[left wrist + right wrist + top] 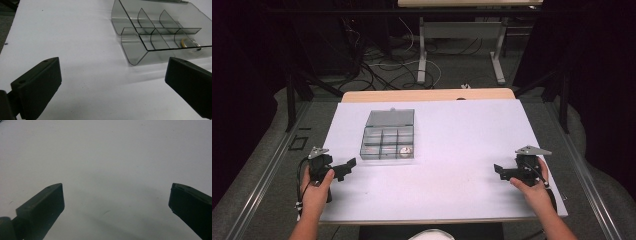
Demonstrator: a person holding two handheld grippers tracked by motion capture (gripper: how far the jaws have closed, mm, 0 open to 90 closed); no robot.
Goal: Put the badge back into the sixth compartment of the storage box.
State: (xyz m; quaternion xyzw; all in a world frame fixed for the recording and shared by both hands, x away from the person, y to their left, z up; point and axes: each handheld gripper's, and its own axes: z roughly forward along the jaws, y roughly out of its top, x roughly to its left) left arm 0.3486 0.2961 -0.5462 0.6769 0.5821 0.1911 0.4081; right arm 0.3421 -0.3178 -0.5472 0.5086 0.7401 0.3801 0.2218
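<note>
1. Surface: I work over a white table top (pixel 452 150) with a strip of wood showing along its far edge. It carries one item, the compartment box (pixel 388 135).
2. Room: beyond the table I see grey floor, a tangle of cables (pixel 377 65) and the white legs of a second desk (pixel 462 50). Dark curtains close both sides.
3. Count, tongs: two. I see the left gripper (pixel 346 167) at the near left of the table, its jaws spread wide with bare table between them. The right gripper (pixel 501 171) sits at the near right, likewise spread wide and holding nothing.
4. Count, hands: two, one wrapped around each gripper body.
5. Count, boxes: one, smoky clear plastic, lid (pixel 390 118) swung back flat on the far side. In the high view I count six compartments, in two rows of three.
6. Box position: ahead of the left gripper and slightly to its right, near but not touching. In the left gripper view the box (pixel 160 32) lies forward, closer to the right-hand jaw. It is well apart from the right gripper.
7. Contents: one small round object (pixel 188 43) lies in the near corner compartment farthest from the left gripper. I cannot tell what it is.
8. Limits: the right gripper (pixel 116 202) view gives me plain white table; the left gripper view cuts off the box's far end.
</note>
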